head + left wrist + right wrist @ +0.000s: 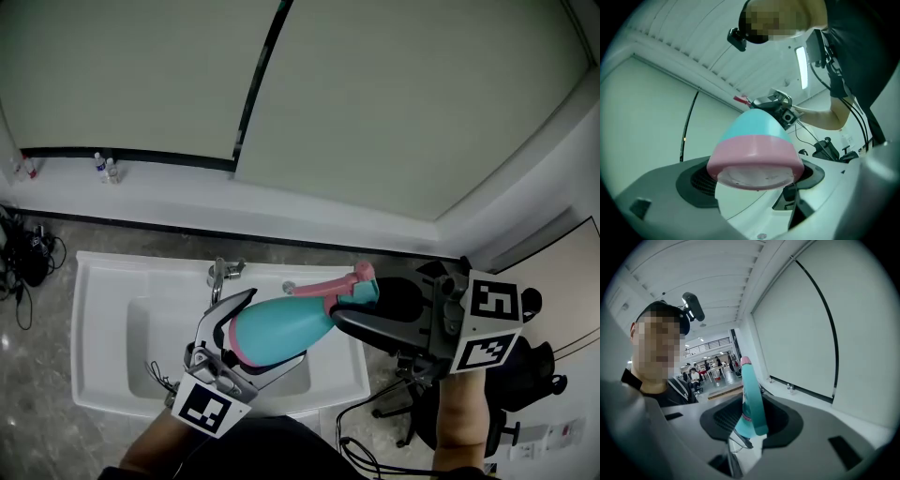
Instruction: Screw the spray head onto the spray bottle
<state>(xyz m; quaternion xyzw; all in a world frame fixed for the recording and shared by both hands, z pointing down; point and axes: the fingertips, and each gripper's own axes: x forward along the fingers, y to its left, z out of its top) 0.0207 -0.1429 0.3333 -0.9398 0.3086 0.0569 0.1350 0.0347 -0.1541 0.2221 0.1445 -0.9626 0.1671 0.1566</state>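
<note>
A teal spray bottle (pixel 291 319) with a pink base lies nearly level in the air over the sink. My left gripper (pixel 272 330) is shut on its pink base end, which fills the left gripper view (pixel 754 159) between the jaws. At the neck sits the teal and pink spray head (pixel 356 286), and my right gripper (pixel 361 300) is shut on it. In the right gripper view the spray head (pixel 751 399) stands narrow between the two dark pads, pink tip upward. The joint between head and bottle neck is hidden by the right jaws.
Below lies a white sink (pixel 103 281) with a chrome faucet (pixel 223 274). Small bottles (pixel 105 169) stand on the window ledge at the back left. Cables (pixel 28 253) lie on the floor at left, and a black office chair (pixel 525 375) is at the right.
</note>
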